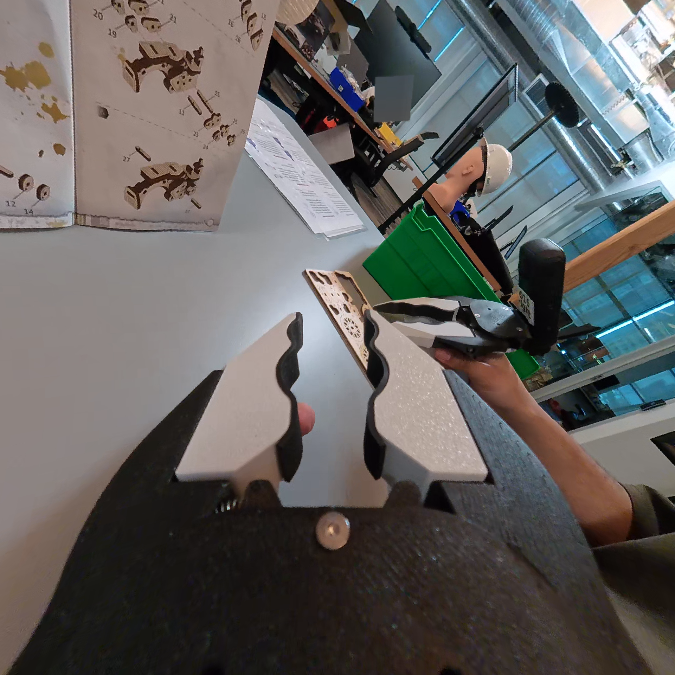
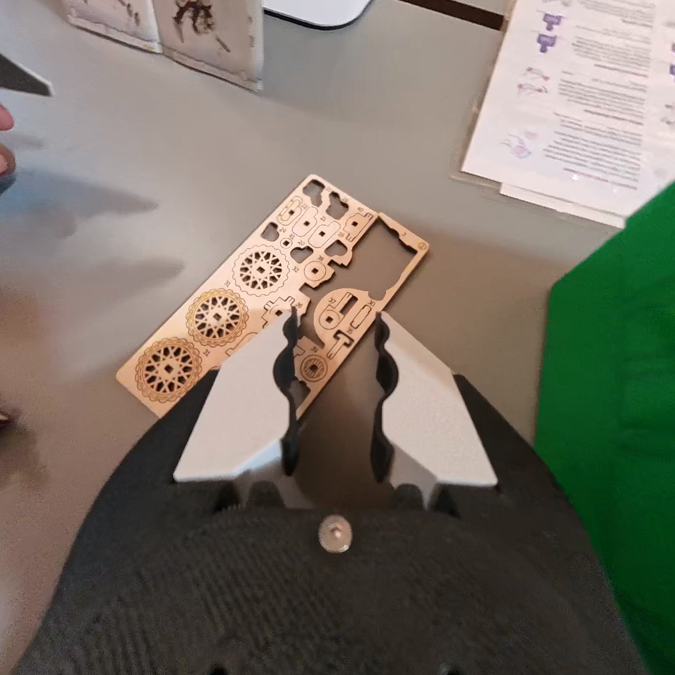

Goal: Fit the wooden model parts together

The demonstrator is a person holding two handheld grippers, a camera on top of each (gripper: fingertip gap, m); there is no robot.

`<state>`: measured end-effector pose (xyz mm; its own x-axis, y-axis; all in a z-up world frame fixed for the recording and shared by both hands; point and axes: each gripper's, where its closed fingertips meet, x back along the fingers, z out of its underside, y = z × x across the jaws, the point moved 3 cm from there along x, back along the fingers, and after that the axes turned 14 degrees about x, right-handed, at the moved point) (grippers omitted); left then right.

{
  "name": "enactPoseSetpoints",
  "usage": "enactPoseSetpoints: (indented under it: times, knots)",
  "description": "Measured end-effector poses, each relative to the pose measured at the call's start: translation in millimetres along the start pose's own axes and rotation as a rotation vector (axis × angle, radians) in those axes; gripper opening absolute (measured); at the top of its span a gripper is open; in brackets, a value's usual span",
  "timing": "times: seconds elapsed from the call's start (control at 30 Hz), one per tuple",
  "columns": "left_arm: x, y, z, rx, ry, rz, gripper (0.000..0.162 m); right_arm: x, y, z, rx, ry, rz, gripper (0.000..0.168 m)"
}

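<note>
A thin wooden parts sheet point(image 2: 285, 288) lies flat on the grey table point(image 2: 146, 182), with laser-cut wheels and small pieces still in it and some holes punched out. My right gripper point(image 2: 336, 314) is open and empty, hovering just above the sheet's near right part. In the left wrist view the same sheet point(image 1: 338, 303) lies ahead, partly hidden by my fingers. My left gripper point(image 1: 332, 317) is open and empty above the table. The right gripper point(image 1: 380, 310) also shows there, held by a hand, over the sheet.
A folded instruction sheet point(image 1: 146, 109) with assembly drawings stands at the back left. Printed papers in a clear sleeve point(image 2: 569, 91) lie at the back right. A green bin point(image 2: 613, 401) stands close on the right, beside the table edge point(image 1: 328, 171). About 20 centimeters separates my left fingertips from my right.
</note>
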<state>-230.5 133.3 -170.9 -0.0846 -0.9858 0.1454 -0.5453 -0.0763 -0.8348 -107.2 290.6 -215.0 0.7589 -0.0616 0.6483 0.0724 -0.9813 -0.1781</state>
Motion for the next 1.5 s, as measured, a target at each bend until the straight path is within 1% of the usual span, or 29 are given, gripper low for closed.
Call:
enactPoseSetpoints:
  times: [0.07, 0.1, 0.17, 0.23, 0.27, 0.3, 0.33, 0.43, 0.5, 0.53, 0.6, 0.63, 0.7, 0.87, 0.97, 1.07, 1.2, 1.33, 1.43, 1.5]
  knots:
    - [0.4, -0.2, 0.1, 0.001, -0.004, -0.001, 0.030, -0.9, 7.5, -3.3, 0.031, -0.005, -0.007, 0.038]
    - [0.6, -1.5, 1.7, 0.005, 0.001, 0.008, 0.028, -1.2, 10.5, -4.9, 0.044, -0.007, -0.006, 0.033]
    - [-0.5, -6.3, 8.2, 0.004, 0.037, 0.038, 0.017, -2.0, 13.0, -7.3, 0.071, -0.006, 0.021, 0.040]
    - [-3.3, -8.7, 15.1, -0.005, 0.075, 0.036, 0.013, -2.0, 10.0, -8.3, 0.092, 0.000, 0.076, 0.047]
    - [-4.9, -9.8, 18.1, -0.013, 0.090, 0.030, 0.012, -1.5, 7.9, -8.1, 0.089, 0.003, 0.097, 0.055]
    - [-6.3, -10.6, 20.6, -0.018, 0.102, 0.025, 0.012, -1.3, 5.5, -7.6, 0.080, 0.007, 0.112, 0.068]
    - [-7.5, -11.1, 22.6, -0.021, 0.111, 0.020, 0.013, -1.2, 3.5, -6.7, 0.064, 0.011, 0.117, 0.071]
    - [-9.1, -12.0, 24.8, -0.020, 0.117, 0.018, 0.015, -2.9, -1.4, -6.8, -0.013, 0.010, 0.113, 0.072]
    - [-8.5, -12.6, 24.1, -0.011, 0.115, 0.030, 0.015, -9.7, -4.8, -16.2, -0.065, -0.016, 0.102, 0.074]
    - [-8.2, -12.6, 23.1, -0.001, 0.112, 0.039, 0.015, -14.4, -6.2, -21.5, -0.091, -0.026, 0.089, 0.073]
    - [-7.2, -12.2, 20.7, 0.021, 0.100, 0.052, 0.015, -25.2, -6.5, -22.5, -0.130, 0.008, 0.058, 0.069]
    - [-6.7, -12.3, 19.9, 0.026, 0.095, 0.058, 0.015, -29.0, -8.1, -22.3, -0.121, 0.027, 0.072, 0.059]
    - [-6.1, -12.2, 19.0, 0.029, 0.087, 0.060, 0.015, -33.2, -4.3, -27.8, -0.078, 0.018, 0.056, 0.045]
    - [-7.1, -11.5, 19.5, 0.025, 0.089, 0.049, 0.017, -36.5, 6.3, -33.8, -0.011, 0.003, 0.010, 0.045]
    - [-7.4, -10.9, 19.3, 0.032, 0.091, 0.050, 0.017, -35.5, 11.4, -35.5, 0.009, -0.012, -0.022, 0.040]
    - [-7.6, -10.5, 19.0, 0.042, 0.093, 0.053, 0.018, -32.8, 11.2, -36.9, 0.020, -0.030, -0.006, 0.035]
    - [-7.5, -9.9, 18.8, 0.046, 0.092, 0.052, 0.018, -33.5, 14.1, -31.0, 0.010, 0.001, -0.043, 0.040]
    - [-8.0, -9.6, 19.2, 0.046, 0.095, 0.049, 0.018, -36.4, 23.7, -38.1, -0.026, -0.020, -0.097, 0.044]
    - [-8.3, -9.3, 19.5, 0.047, 0.097, 0.047, 0.018, -41.6, 28.3, -42.0, 0.005, -0.010, -0.088, 0.048]
    - [-8.3, -9.1, 19.6, 0.047, 0.098, 0.045, 0.018, -43.4, 29.4, -42.2, 0.062, 0.004, -0.049, 0.039]
